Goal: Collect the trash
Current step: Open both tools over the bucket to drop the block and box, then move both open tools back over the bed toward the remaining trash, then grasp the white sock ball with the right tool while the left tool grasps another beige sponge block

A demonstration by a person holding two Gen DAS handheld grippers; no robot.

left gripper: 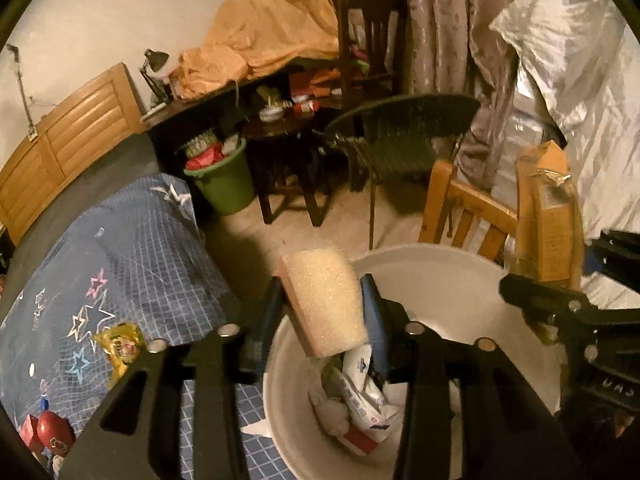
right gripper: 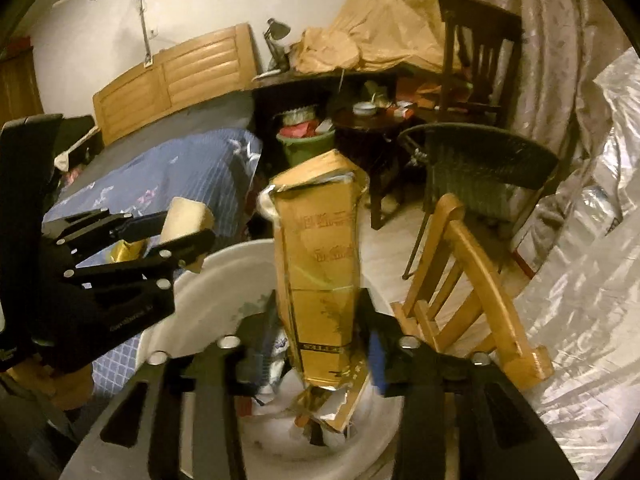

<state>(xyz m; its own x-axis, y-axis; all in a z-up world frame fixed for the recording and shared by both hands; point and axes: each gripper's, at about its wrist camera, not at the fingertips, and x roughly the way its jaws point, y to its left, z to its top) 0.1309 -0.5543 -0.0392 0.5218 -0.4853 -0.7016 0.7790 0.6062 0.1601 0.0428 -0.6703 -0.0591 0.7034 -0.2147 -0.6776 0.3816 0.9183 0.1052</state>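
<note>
1 yellow carton (right gripper: 316, 264), print illegible.

Both units are matte black. Left hand-held gripper (left gripper: 322, 312): angular arms with slotted cutouts, round silver screw heads along the top edges, blue pads (left gripper: 374, 320) on the inner faces. Right hand-held gripper (right gripper: 320, 344): same build, same silver screws, blue pad. Faint white lettering on the left body, unreadable.

1 bin (left gripper: 460, 280), 3 chairs (left gripper: 400, 148).
</note>
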